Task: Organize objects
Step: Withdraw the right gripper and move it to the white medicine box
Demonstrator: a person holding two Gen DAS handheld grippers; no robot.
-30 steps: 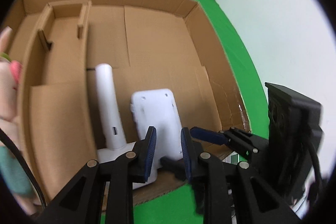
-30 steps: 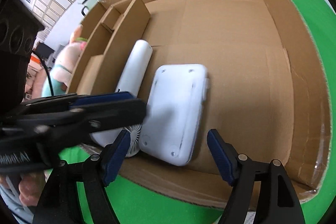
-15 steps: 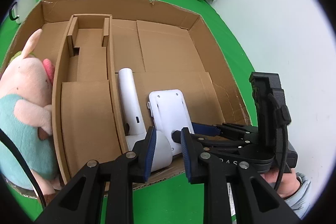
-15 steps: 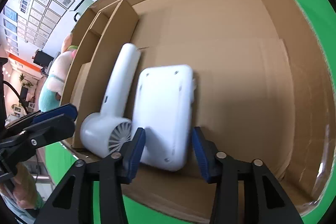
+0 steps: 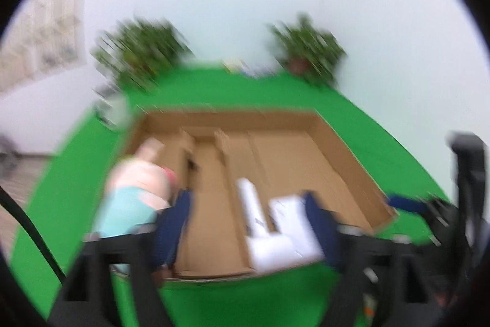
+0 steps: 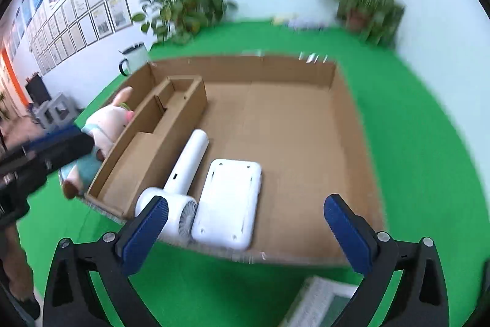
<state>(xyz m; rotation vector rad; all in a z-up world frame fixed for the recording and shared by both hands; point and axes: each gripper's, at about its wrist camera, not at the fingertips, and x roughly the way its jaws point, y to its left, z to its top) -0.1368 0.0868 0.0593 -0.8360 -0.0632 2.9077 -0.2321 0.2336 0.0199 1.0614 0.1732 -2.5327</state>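
A shallow cardboard box [image 6: 352, 118] lies on the green surface. In it lie a white hair dryer [image 6: 183, 173] and a flat white device [image 6: 229, 198], side by side near the front edge. A plush pig [image 6: 107, 124] sits in the box's left compartment. My right gripper [image 6: 245, 232] is open and empty, held back above the box's front edge. My left gripper [image 5: 248, 226] is open and empty in a blurred view, also back from the box; the dryer [image 5: 254, 210], the device [image 5: 294, 222] and the pig [image 5: 134, 189] show there.
Cardboard dividers [image 6: 180, 100] form narrow compartments at the box's left. Two potted plants [image 6: 190, 8] [image 6: 367, 8] stand at the back by the wall. A white kettle [image 6: 131, 60] stands left of the box. A white framed object [image 6: 321, 302] lies at the front.
Both grippers have pulled back and risen away from the box, and both have opened wide. The dryer and the white device stay in the box.
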